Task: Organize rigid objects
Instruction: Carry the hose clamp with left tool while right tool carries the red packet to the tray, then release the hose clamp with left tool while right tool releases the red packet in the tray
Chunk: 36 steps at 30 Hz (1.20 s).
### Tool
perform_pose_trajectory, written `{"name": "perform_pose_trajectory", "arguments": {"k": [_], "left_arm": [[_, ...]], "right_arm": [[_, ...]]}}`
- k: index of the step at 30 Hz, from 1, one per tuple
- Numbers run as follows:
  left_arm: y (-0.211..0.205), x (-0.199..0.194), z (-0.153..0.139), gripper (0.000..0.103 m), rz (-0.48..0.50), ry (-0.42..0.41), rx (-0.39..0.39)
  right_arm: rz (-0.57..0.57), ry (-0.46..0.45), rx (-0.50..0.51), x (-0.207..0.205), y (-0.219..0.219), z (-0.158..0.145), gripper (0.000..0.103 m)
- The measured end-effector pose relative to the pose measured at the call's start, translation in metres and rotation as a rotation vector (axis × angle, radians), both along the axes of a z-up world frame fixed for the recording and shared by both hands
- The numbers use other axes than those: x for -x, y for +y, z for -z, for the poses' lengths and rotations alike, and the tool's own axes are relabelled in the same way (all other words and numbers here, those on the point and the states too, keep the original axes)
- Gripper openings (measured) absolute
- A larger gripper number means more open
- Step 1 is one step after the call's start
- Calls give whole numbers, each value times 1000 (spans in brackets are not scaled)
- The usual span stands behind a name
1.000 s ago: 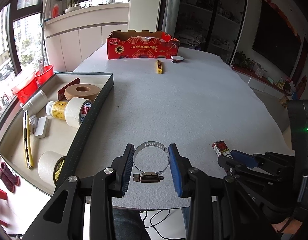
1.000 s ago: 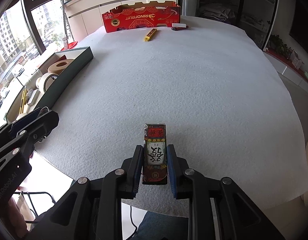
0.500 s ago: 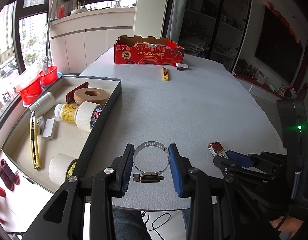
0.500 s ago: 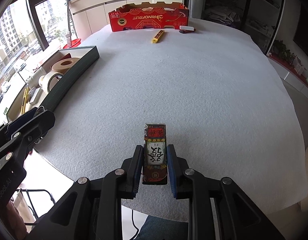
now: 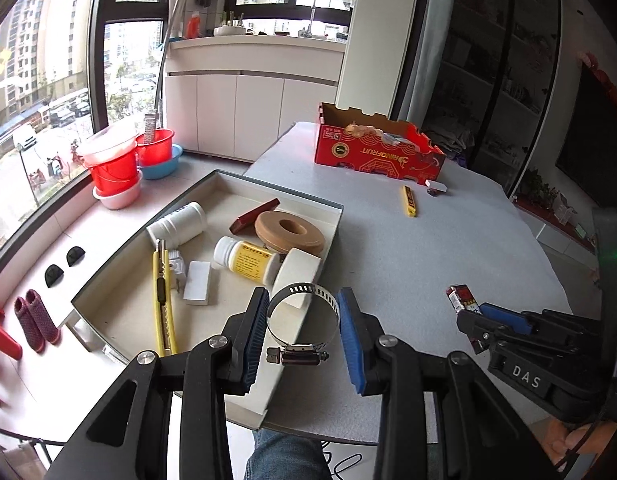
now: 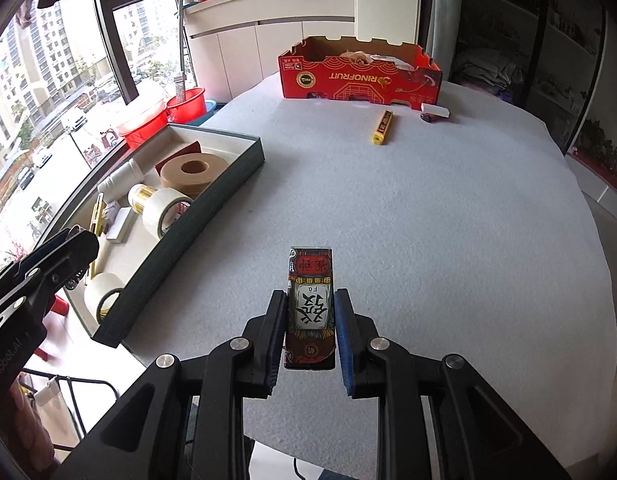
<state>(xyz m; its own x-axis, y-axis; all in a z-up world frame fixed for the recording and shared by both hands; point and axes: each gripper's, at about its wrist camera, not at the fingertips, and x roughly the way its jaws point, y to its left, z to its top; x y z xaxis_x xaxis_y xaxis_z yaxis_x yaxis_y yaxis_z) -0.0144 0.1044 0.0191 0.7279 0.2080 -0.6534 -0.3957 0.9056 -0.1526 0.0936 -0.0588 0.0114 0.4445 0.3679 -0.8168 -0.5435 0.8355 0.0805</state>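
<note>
Grey felt bench [image 6: 448, 208], tray [image 5: 331, 216] off left. Left claw [image 5: 303, 330] pinched hose clamp [image 5: 303, 320] right over tray's near corner; right claw [image 6: 310, 330] clamped card box [image 6: 310, 304], farther off.

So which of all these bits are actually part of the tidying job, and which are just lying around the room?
Part of the job:
- hose clamp in the left gripper
- small printed box in the right gripper
- grey tray holding tape rolls and bottles
- yellow box on the table
- small white item beside the red carton

Just lying about:
- red carton
- red buckets by the window
</note>
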Motion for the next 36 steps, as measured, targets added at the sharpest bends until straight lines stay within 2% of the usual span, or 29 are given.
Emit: {"name": "perform_pose_trajectory", "arguments": {"k": [6, 14, 22, 36], "left_arm": [[49, 10, 6, 38, -147, 34, -15], [87, 8, 12, 38, -255, 76, -40], [96, -9, 25, 38, -273, 118, -25], [102, -33, 41, 38, -285, 170, 3]], "right_arm": [[-117, -31, -40, 3, 43, -20, 25], [-236, -50, -83, 0, 100, -37, 25], [-290, -39, -89, -4, 135, -34, 25], [-278, 12, -67, -24, 153, -17, 25]]}}
